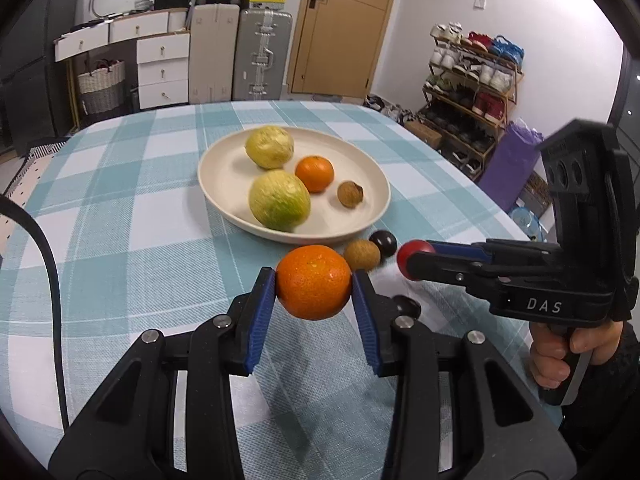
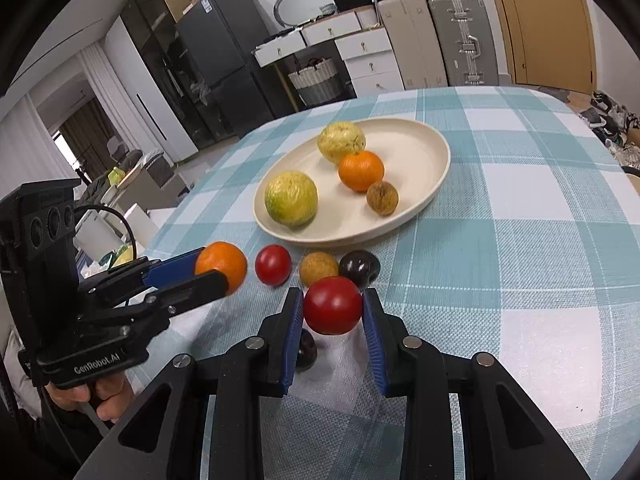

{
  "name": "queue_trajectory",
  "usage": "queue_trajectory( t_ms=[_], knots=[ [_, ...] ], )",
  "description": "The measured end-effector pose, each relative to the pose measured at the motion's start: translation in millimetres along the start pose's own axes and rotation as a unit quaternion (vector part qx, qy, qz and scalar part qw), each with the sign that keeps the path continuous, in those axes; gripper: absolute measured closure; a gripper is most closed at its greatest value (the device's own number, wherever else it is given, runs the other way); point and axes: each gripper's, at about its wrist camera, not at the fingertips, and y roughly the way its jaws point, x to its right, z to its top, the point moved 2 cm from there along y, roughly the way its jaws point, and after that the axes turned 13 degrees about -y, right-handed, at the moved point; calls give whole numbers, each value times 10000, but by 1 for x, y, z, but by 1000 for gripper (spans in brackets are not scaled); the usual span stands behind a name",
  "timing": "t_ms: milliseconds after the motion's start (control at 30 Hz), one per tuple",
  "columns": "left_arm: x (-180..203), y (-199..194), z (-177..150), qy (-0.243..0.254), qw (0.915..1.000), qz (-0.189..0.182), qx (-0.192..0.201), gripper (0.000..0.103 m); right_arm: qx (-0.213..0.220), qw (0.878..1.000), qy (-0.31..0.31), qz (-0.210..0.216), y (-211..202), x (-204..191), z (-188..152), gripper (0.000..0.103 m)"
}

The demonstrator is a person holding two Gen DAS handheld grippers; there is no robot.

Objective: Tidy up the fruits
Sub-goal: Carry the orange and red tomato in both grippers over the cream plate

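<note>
An orange (image 1: 313, 282) is being squeezed by the left gripper (image 1: 314, 285), and a tomato (image 2: 333, 305) by the right gripper (image 2: 333, 308), both just in front of the plate (image 1: 370, 220). Each should be carried over slowly, kept level, and set down gently in a bare spot.

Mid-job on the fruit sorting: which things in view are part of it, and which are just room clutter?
Part of the job:
- orange in the left gripper
- red fruit in the right gripper
- plate holding fruit
- loose fruit on the tablecloth: red one, brown one, dark one

Lying about:
- suitcases
- shoe rack
- drawers
- fridge
</note>
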Motion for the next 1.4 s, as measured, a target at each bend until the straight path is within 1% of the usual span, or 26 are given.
queue_trajectory(
  t_ms=[167, 300, 367, 700, 1033, 1133, 1400],
  knots=[
    [-6, -15, 11, -93, 9995, 42, 290, 67, 203, 9997, 16, -98, -10, 3, 4, 73],
    [-9, -22, 18, -100, 9989, 87, 444, 67, 396, 9991, -5, -153, -18, 4, 9, 73],
    [-9, -23, 21, -78, 9987, 132, 490, 67, 429, 9989, -24, -164, -21, 6, 12, 73],
    [-11, -24, 41, -121, 9977, 117, 658, 67, 692, 9971, -67, -324, -36, 15, 34, 72],
    [-9, -12, 62, -128, 9968, 125, 781, 67, 817, 9954, -134, -483, -37, 22, 51, 72],
    [-10, -5, 68, -186, 9969, 114, 762, 67, 859, 9949, -111, -508, -36, 24, 55, 72],
    [-15, 15, 77, -178, 9971, 226, 710, 67, 931, 9944, -65, -487, -28, 32, 69, 72]
  ],
)
